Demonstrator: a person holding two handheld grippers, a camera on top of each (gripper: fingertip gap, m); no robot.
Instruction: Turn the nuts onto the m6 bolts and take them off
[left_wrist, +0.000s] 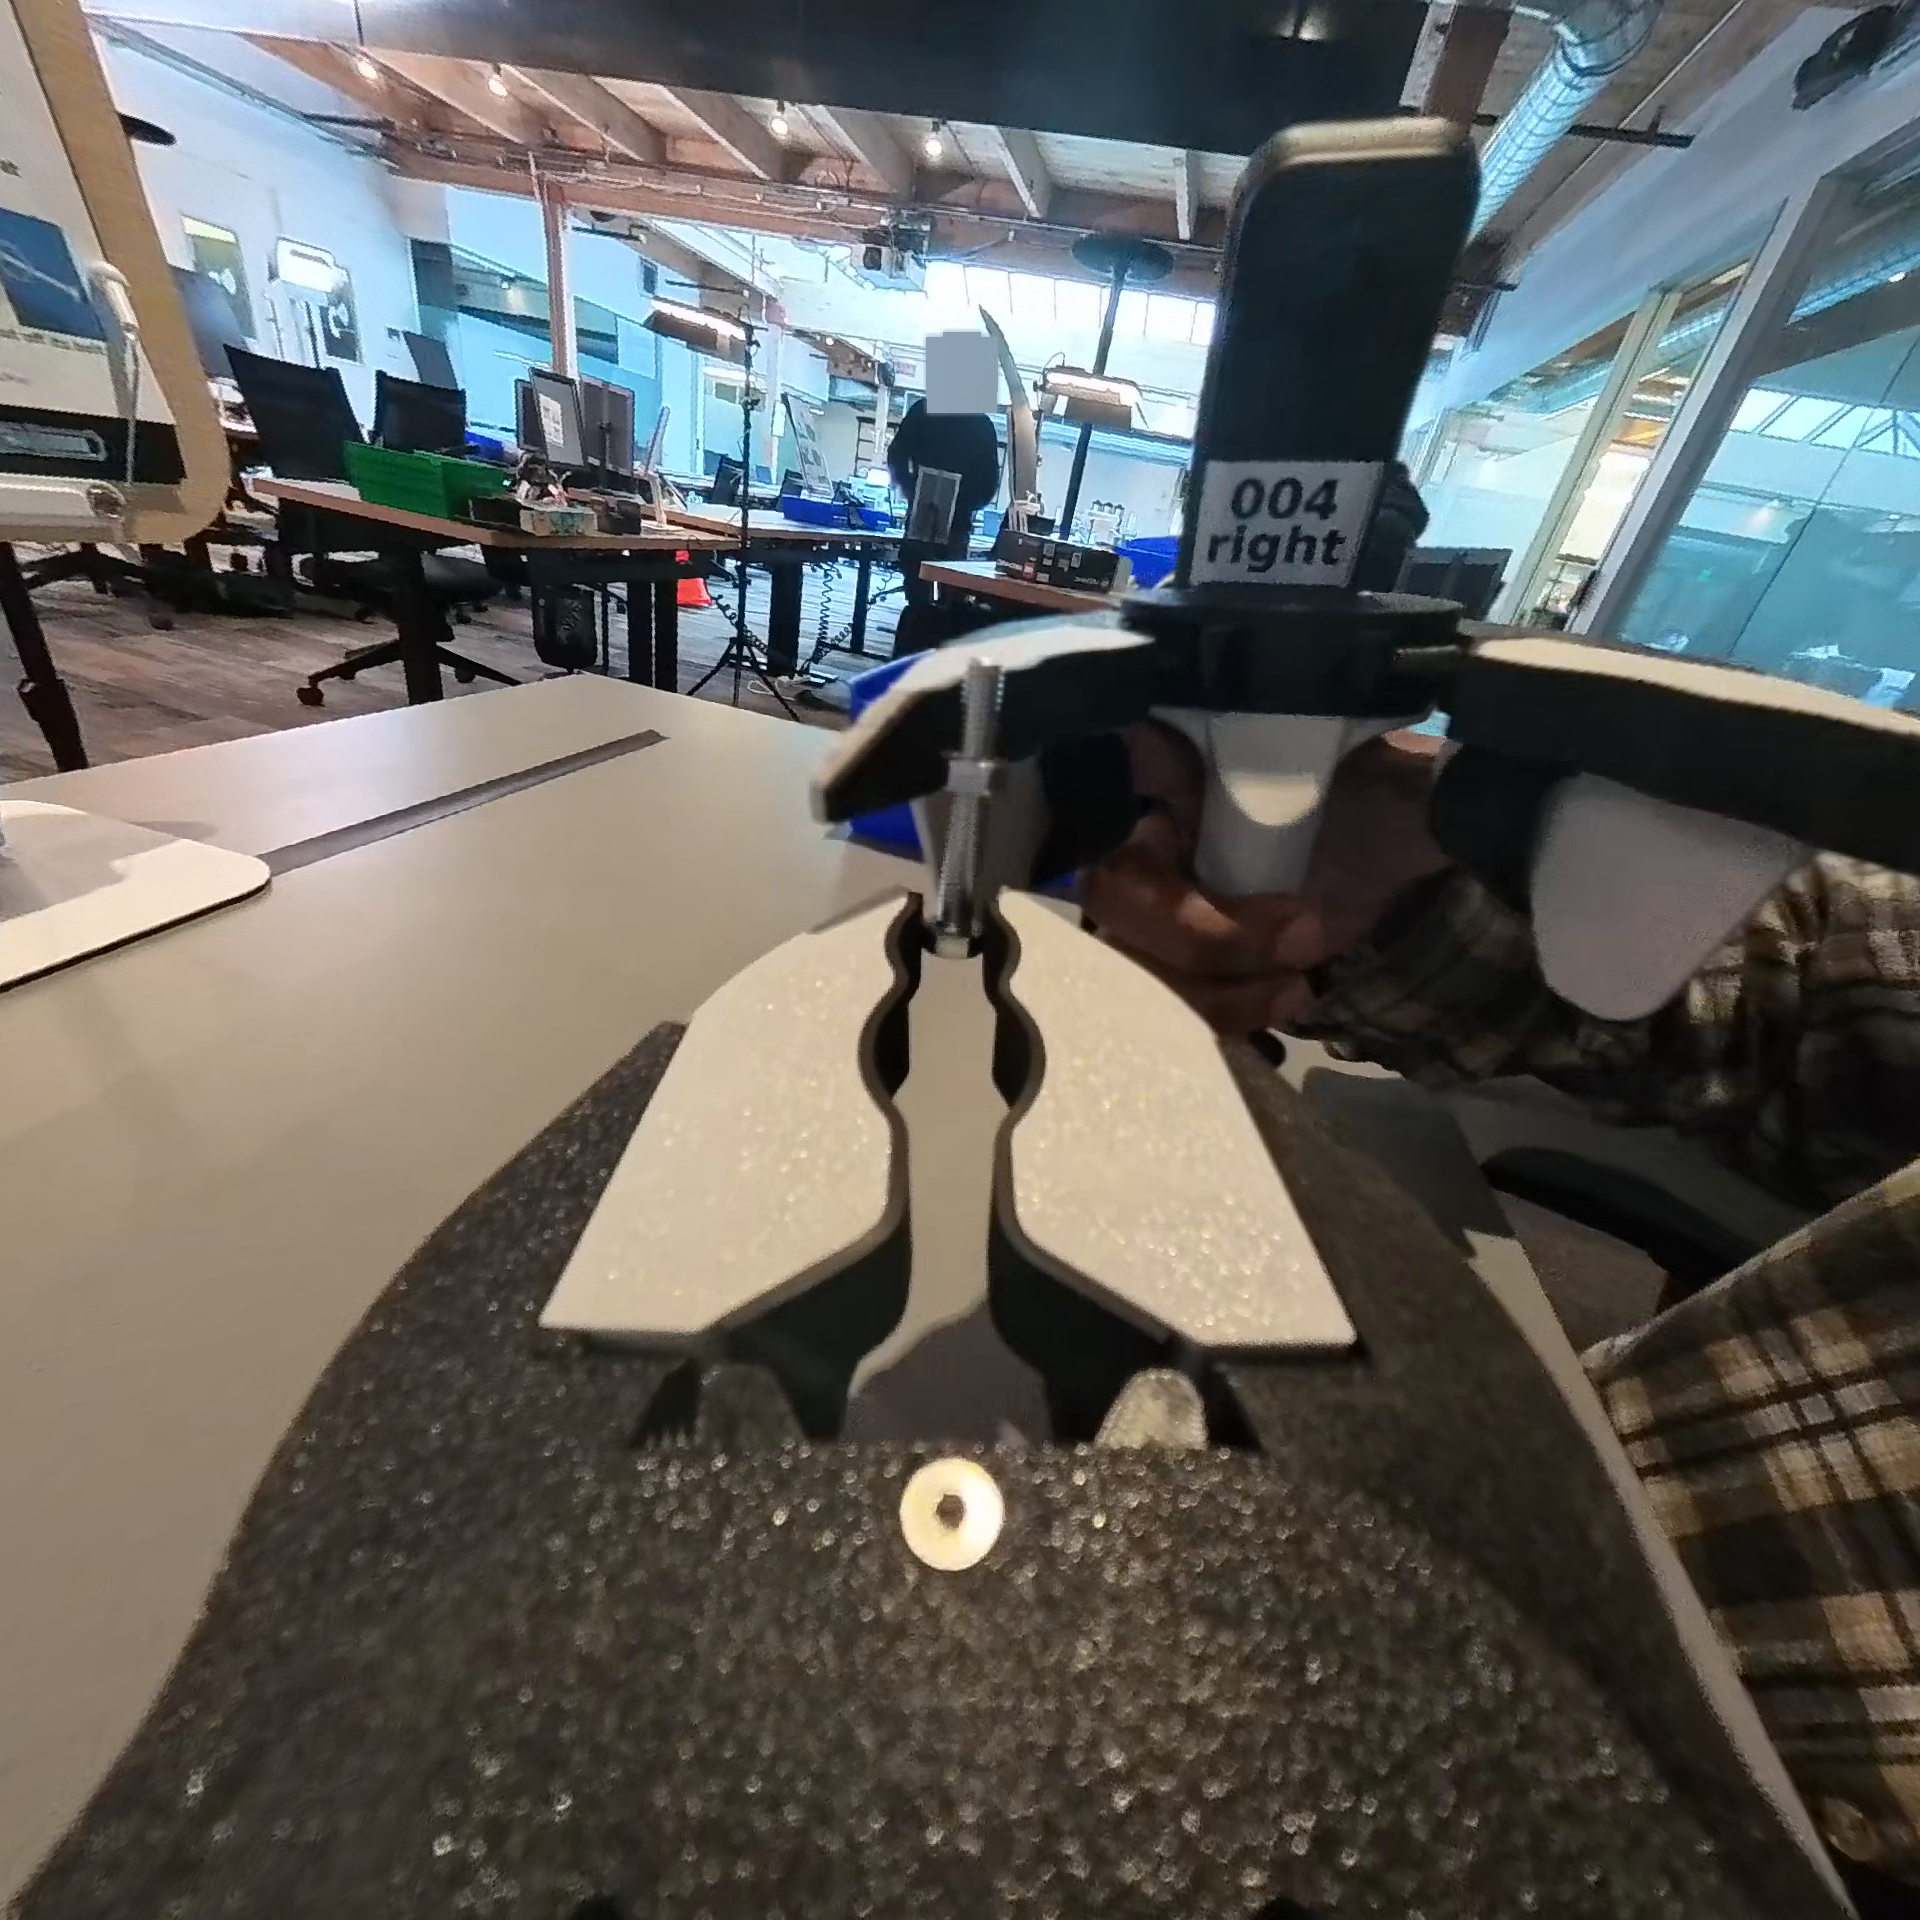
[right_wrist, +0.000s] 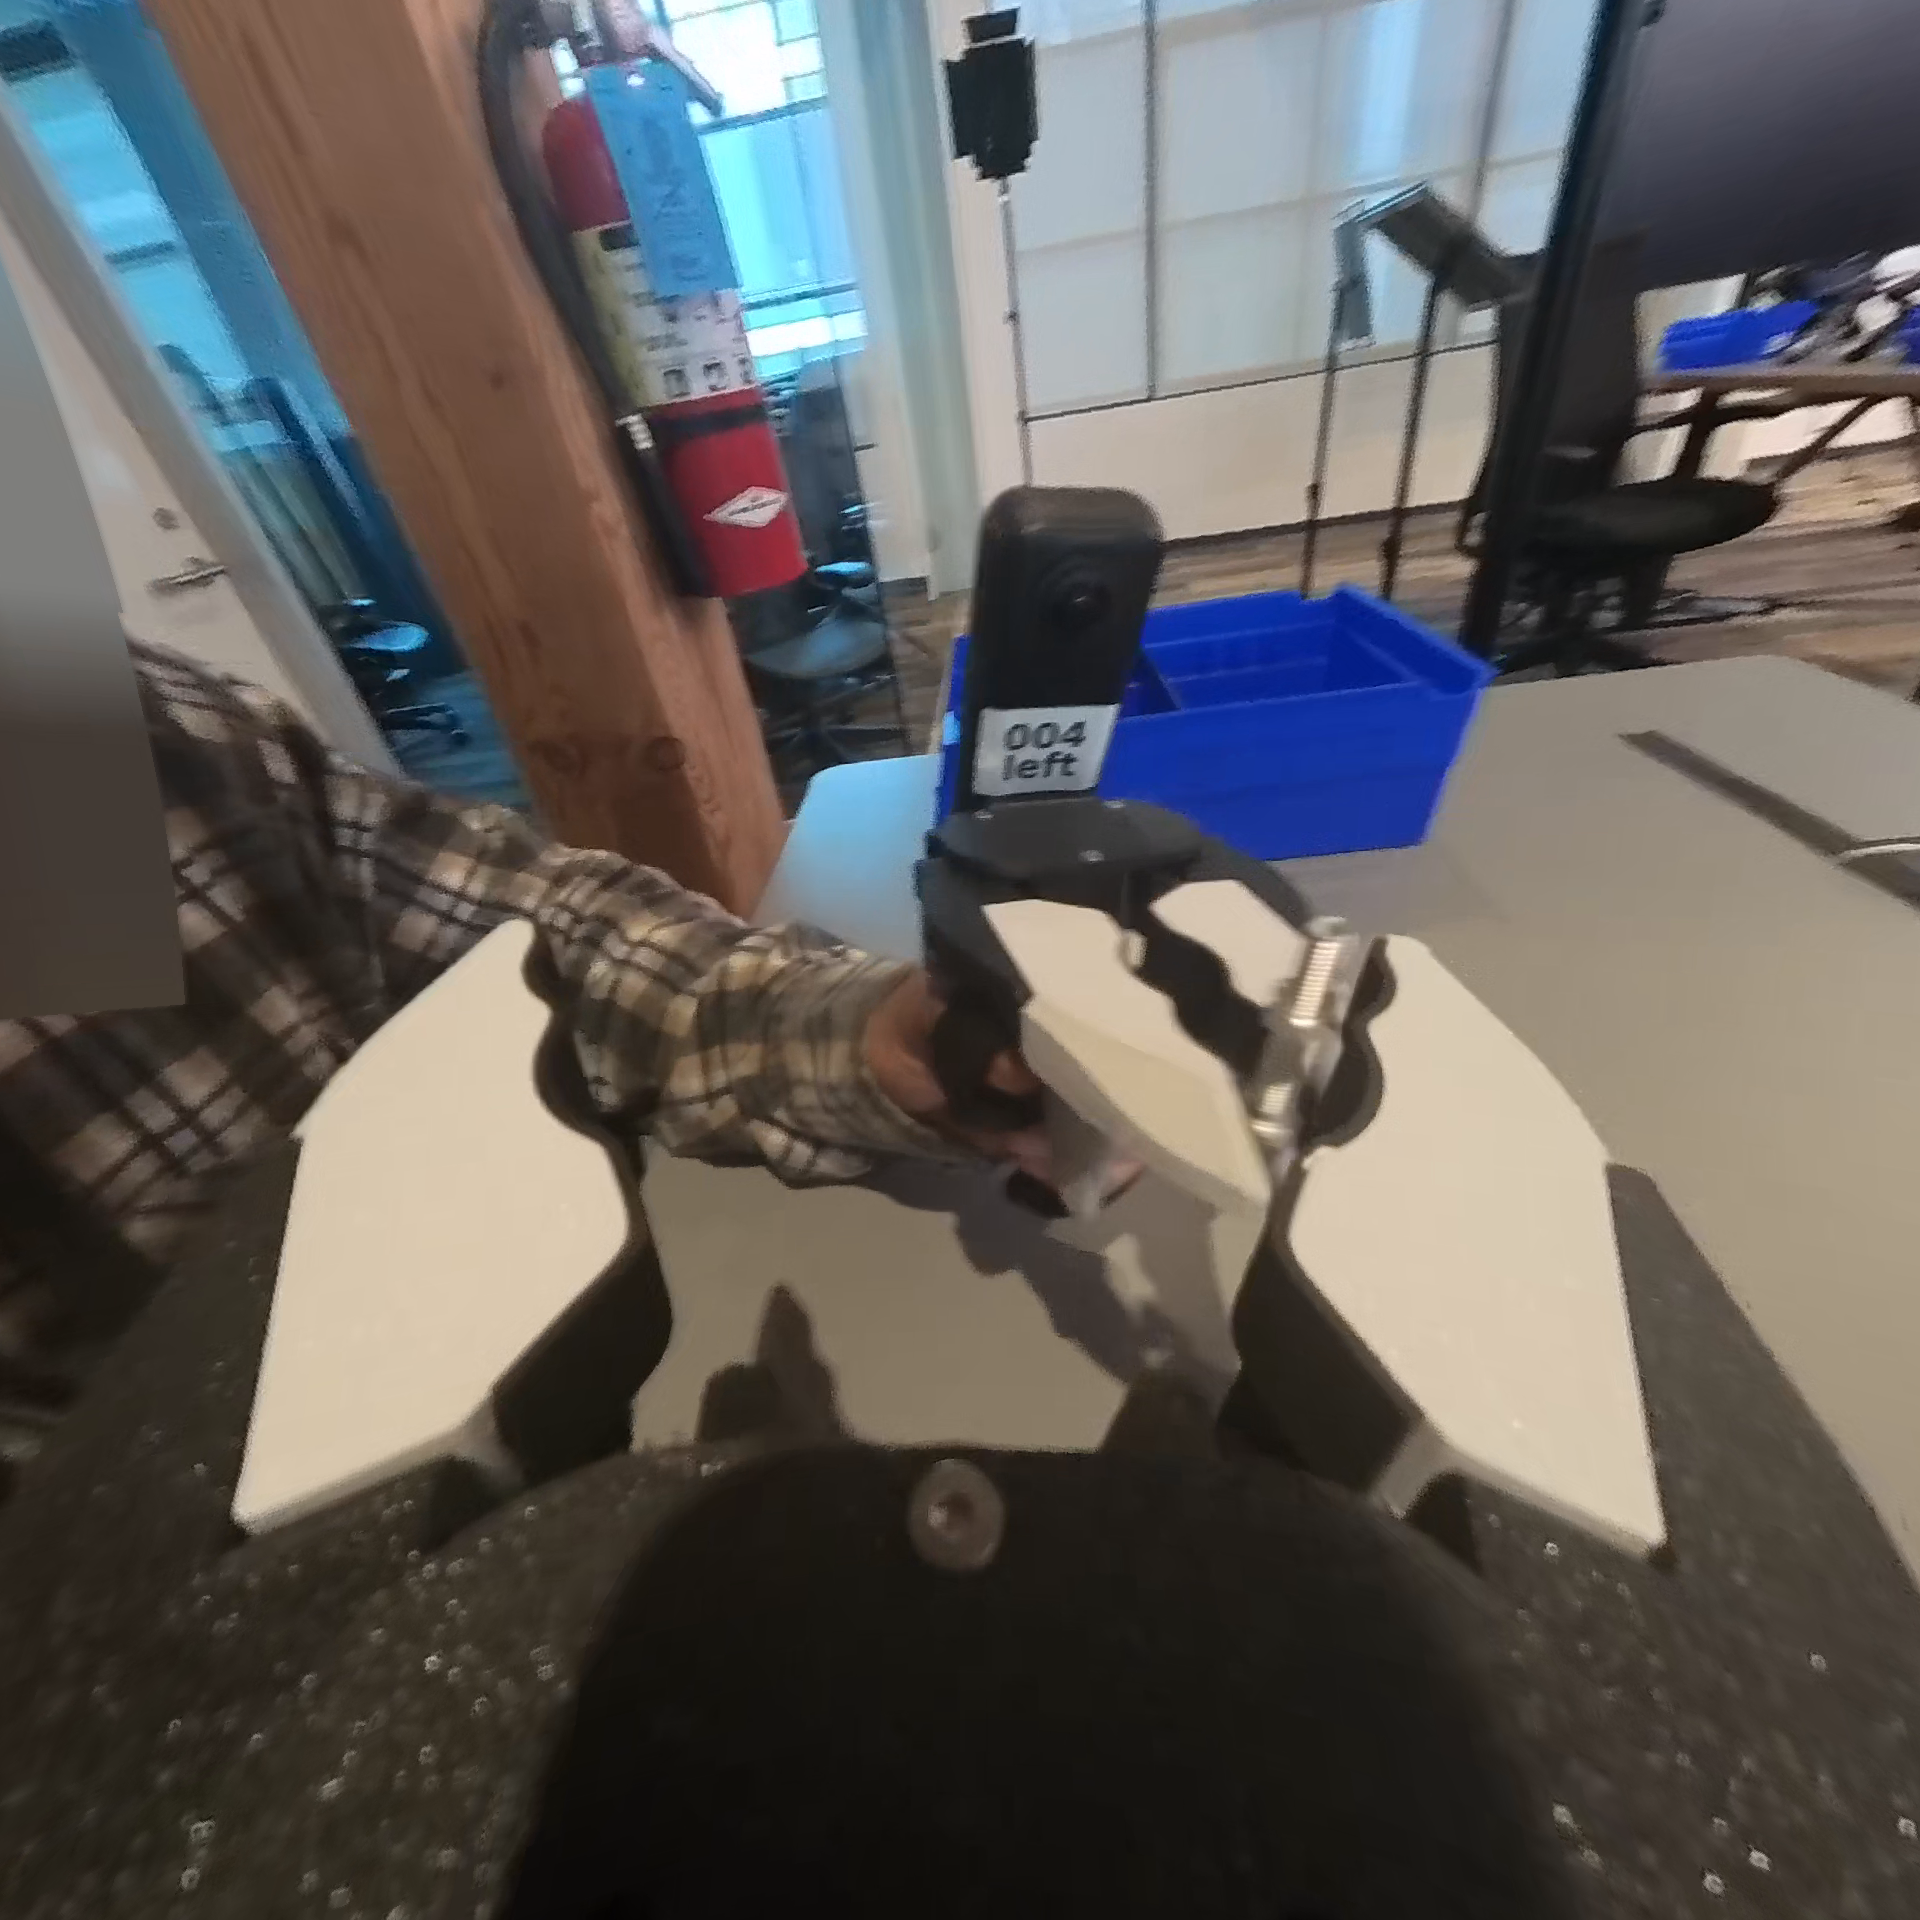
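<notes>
Left gripper (left_wrist: 951, 935): pinching the bolt (left_wrist: 969, 810) by its head, shaft upright, above the tabletop's (left_wrist: 416, 935) near edge.
Nut (left_wrist: 977, 774): midway up the shaft.
Right gripper (right_wrist: 956, 1039): spread wide, its right finger (right_wrist: 1455, 1091) beside the nut.

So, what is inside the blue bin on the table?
The blue bin shows only blue dividers and bare compartments. Its left part is covered by the left gripper's camera, and the compartment floors are hidden.
</notes>
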